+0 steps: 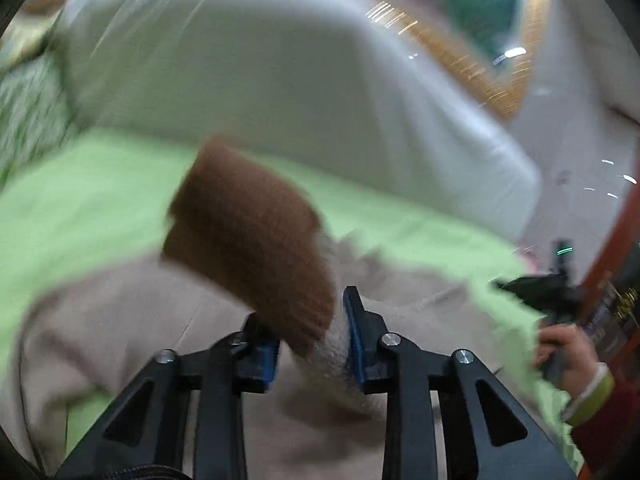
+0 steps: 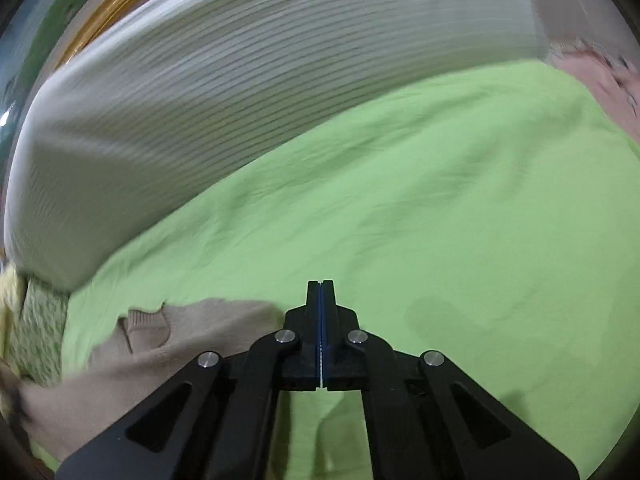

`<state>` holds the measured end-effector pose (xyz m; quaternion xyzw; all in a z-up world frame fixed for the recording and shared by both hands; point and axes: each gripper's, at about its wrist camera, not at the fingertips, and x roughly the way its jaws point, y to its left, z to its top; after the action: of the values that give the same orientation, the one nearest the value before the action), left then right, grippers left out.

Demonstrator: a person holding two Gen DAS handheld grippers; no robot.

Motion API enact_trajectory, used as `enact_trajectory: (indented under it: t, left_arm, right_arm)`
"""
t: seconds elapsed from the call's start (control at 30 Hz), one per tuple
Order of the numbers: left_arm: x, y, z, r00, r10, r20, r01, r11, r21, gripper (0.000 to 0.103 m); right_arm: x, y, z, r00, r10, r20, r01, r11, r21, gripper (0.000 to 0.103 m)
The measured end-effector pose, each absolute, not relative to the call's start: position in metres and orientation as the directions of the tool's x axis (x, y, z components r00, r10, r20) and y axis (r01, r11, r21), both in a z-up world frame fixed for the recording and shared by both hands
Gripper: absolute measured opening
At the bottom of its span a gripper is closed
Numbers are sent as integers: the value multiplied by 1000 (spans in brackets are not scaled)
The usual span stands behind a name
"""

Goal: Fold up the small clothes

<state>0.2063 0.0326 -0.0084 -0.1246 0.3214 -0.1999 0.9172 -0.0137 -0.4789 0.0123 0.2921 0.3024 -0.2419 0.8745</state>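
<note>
A beige knit garment [image 1: 120, 320] with a brown ribbed cuff [image 1: 248, 232] lies on a light green sheet [image 1: 80, 184]. My left gripper [image 1: 310, 328] is shut on the garment's sleeve just behind the brown cuff, which sticks up between the blue pads. The view is blurred by motion. In the right wrist view the beige garment [image 2: 188, 336] lies at lower left on the green sheet [image 2: 440, 200]. My right gripper [image 2: 321, 288] is shut and empty, just right of the garment's edge. The right gripper [image 1: 548, 292] and the hand holding it also show in the left wrist view.
A large white ribbed pillow or cushion [image 2: 240, 80] lies along the far side of the sheet and shows in the left wrist view [image 1: 260, 64] too. A pink cloth [image 2: 600, 80] sits at the far right. A patterned green fabric [image 2: 36, 328] is at the left edge.
</note>
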Motion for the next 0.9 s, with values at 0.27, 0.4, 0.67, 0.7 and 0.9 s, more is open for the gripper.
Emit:
enact_trajectory:
  t: [0.27,0.4,0.67,0.7,0.9]
  left_arm:
    - [182,86,-66,546,-491,-679,51,828,-558,75]
    - [180,71,-79,477,-516,-711,-7,807,-590,78]
    - [222,78,-81,568,-442,-694,-103,799,-593,36]
    - [226,71,-82,555,-452,-698,-72,810,-582,13]
    - [195,58,-33,665,-476,-576,124,830,-543,6]
  right_arm:
    - [-25,-393,21,722,-70,-688,421,834,357,55]
    - [-30,-347,18,742,37,-669,307,869,389,69]
    - [-2,-386,3,633,-165,-756,496,837,233,69]
    - [7,-394,0,617,-182,-766,510,833,213,69]
    - [57,-400,-25,568,-164,-807,463,874,148,32]
